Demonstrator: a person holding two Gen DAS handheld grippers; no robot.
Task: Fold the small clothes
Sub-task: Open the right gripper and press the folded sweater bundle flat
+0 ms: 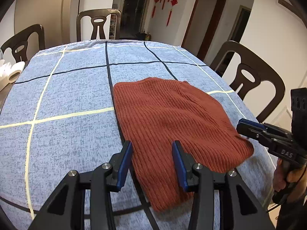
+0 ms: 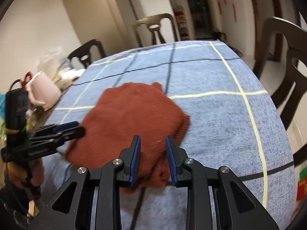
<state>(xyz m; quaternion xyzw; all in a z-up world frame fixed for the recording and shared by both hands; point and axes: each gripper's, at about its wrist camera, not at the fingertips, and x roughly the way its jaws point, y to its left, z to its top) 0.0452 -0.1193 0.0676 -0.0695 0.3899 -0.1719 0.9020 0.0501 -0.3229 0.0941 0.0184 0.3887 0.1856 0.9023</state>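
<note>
A rust-red ribbed knit garment (image 1: 172, 118) lies folded flat on the blue checked tablecloth (image 1: 67, 99). My left gripper (image 1: 152, 145) is open, its blue pads hanging over the garment's near left edge with nothing between them. My right gripper (image 2: 153, 140) is also open and empty, above the garment's (image 2: 132, 115) near edge. The right gripper shows in the left wrist view (image 1: 247, 128) at the garment's right corner. The left gripper shows in the right wrist view (image 2: 76, 127) at the garment's left edge. The right wrist view is blurred.
Dark wooden chairs (image 1: 255, 80) stand around the table. White paper rolls (image 1: 13, 72) lie at the far left edge. A pink kettle (image 2: 43, 92) and clutter sit on the table's left side in the right wrist view.
</note>
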